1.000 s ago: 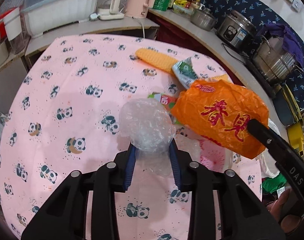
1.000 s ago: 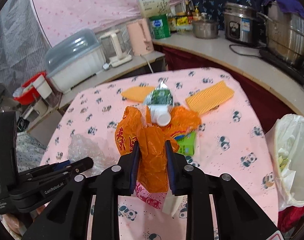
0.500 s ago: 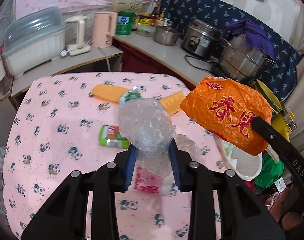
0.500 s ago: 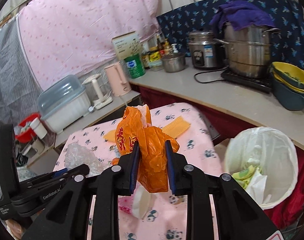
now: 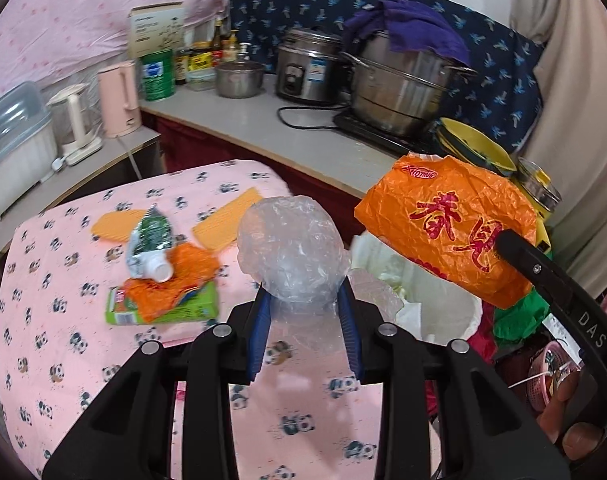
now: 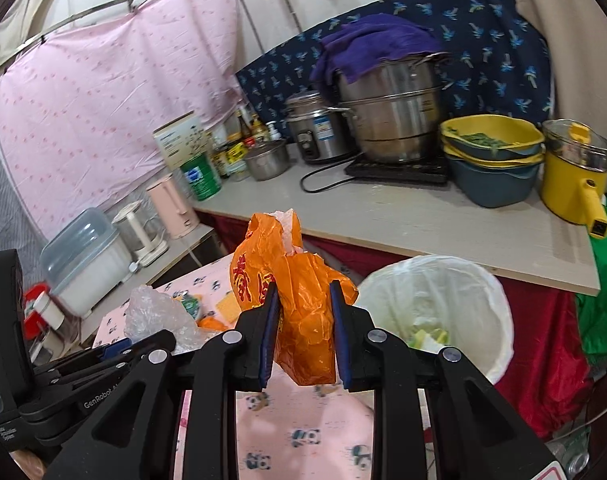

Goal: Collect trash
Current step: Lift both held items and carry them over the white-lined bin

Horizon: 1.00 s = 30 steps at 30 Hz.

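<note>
The left gripper (image 5: 303, 320) clenches a clear plastic wad (image 5: 293, 252), the right gripper (image 6: 303, 332) an orange bag (image 6: 299, 304); both hang beside the lined bin (image 6: 499, 304), probably to drop them inside

Your way into the white-lined trash bin (image 6: 435, 312) is open from above: its mouth at center right of the right wrist view has only scraps low inside. Behind it, the counter edge (image 6: 443, 256) overhangs close to the far rim, and the stacked yellow and blue basins (image 6: 491, 156) and yellow pot (image 6: 575, 176) crowd the upper right. In the left wrist view, the pink panda tablecloth (image 5: 63, 320) lies bare at lower left, but the green box (image 5: 163, 308) with orange wrapper and tube blocks center left. The right gripper (image 5: 499, 248) and its orange bag (image 5: 451, 224) hang across the right side, above the bin.
</note>
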### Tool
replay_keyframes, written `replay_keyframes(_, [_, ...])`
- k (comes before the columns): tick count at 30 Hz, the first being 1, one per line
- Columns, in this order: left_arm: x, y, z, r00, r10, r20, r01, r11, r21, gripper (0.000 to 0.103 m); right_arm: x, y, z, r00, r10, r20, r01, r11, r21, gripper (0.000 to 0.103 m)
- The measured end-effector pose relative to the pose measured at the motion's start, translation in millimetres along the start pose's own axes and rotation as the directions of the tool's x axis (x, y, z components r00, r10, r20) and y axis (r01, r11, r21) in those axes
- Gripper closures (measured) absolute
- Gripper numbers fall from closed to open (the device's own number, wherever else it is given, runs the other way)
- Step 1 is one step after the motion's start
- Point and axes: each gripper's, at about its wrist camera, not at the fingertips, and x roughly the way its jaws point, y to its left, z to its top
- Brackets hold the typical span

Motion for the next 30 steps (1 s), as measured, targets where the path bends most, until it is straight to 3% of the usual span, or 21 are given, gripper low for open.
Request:
replay_keyframes(15, [37.0, -103.6, 3.5, 0.996, -0.080, -0.047, 0.086, 0.985, 0.152, 0.072, -25.2, -95.7, -3.0, 0.992, -0.125, 0.033, 0.120, 0.985, 0.124, 0.080])
replay_keyframes(30, [85.0, -146.1, 1.9, 0.990, -0.089, -0.113, 0.112, 0.970, 0.218, 0.071, -15.5, -136.4, -8.2, 0.986, -0.169, 0.010, 0.164, 0.969, 0.184, 0.080])
